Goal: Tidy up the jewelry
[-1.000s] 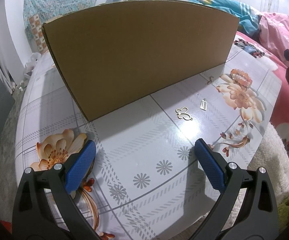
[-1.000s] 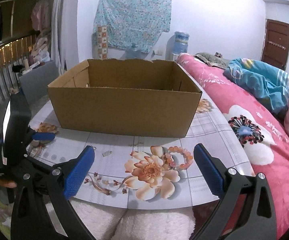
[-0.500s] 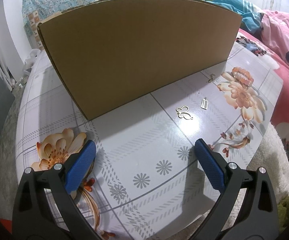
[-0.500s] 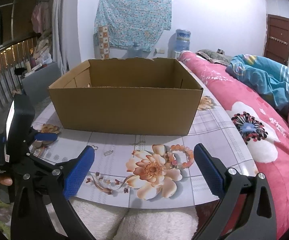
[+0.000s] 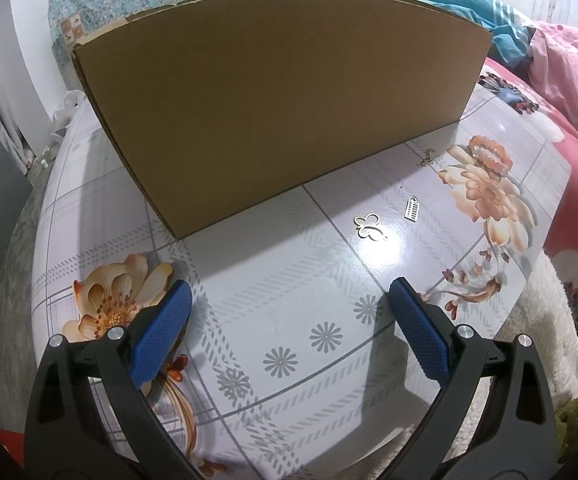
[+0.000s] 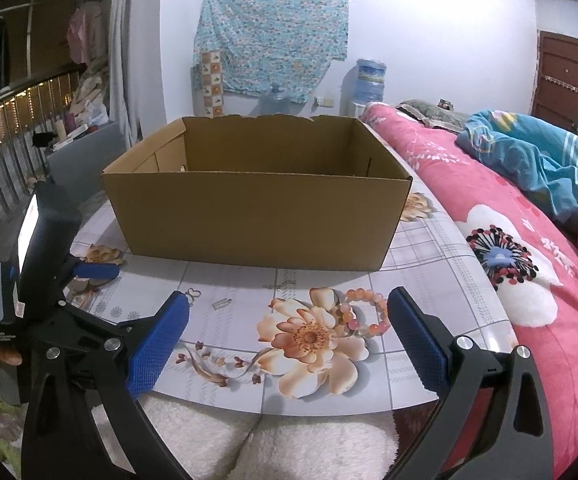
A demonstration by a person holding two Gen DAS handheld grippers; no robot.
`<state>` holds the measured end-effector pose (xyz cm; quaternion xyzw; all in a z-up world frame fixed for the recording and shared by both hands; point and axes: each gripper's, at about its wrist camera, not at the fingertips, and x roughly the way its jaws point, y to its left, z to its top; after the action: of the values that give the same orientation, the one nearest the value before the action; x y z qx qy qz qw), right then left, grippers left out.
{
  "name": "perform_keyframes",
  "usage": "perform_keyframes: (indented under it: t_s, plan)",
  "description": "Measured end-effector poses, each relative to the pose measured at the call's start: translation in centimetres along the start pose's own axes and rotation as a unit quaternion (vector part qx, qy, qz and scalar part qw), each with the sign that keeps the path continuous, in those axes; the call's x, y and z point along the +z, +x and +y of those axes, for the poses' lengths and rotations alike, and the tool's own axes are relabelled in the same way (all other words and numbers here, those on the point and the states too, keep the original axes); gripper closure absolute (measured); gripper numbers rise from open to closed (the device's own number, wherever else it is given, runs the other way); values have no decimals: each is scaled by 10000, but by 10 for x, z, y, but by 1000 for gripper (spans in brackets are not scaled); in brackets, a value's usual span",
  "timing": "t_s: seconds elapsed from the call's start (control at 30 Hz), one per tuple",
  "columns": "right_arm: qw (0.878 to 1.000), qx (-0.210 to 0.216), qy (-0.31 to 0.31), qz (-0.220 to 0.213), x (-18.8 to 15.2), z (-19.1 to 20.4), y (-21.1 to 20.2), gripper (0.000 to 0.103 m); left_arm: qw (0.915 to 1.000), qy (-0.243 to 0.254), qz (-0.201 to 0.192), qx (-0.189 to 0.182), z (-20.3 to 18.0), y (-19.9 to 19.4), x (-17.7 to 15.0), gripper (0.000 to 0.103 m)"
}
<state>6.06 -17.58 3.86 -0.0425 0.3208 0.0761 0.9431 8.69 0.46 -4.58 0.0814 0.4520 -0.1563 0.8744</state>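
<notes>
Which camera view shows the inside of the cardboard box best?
The right wrist view: it looks over the near wall of the cardboard box and shows its inner back and side walls, though not the floor. The left wrist view shows only one plain outer wall and the top edge, nothing inside.

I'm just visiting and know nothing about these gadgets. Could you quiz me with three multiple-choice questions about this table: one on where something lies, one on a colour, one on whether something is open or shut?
1. Where does the bead bracelet lie?
A. inside the cardboard box
B. on the table in front of the box
C. on the bed

2. What colour are the gripper finger pads?
A. red
B. green
C. blue

3. How does the left gripper stand?
A. open, holding nothing
B. shut on the butterfly charm
C. shut on the bracelet

Answers: B, it rests on the flowered table before the cardboard box; C, both pads are blue; A, the fingers are wide apart and the butterfly charm lies ahead, untouched.
</notes>
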Motion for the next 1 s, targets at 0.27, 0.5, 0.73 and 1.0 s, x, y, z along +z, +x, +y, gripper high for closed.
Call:
perform_keyframes:
  t_s: [0.27, 0.5, 0.73, 1.0]
  plan:
    - [10000, 11, 13, 16, 0, 0, 0, 6, 9999, 26, 98, -25, -3, 2, 4, 8]
    - [10000, 18, 14, 31, -2, 2, 0, 6, 9999, 123, 30, -89, -7, 5, 6, 8]
    - [9999, 102, 99, 74, -5, 2, 3, 6, 9999, 121, -45, -80, -12, 7, 9, 8]
    - [9983, 392, 414, 155, -5, -11, 8, 6, 9999, 63, -100, -8, -16, 7, 5, 7]
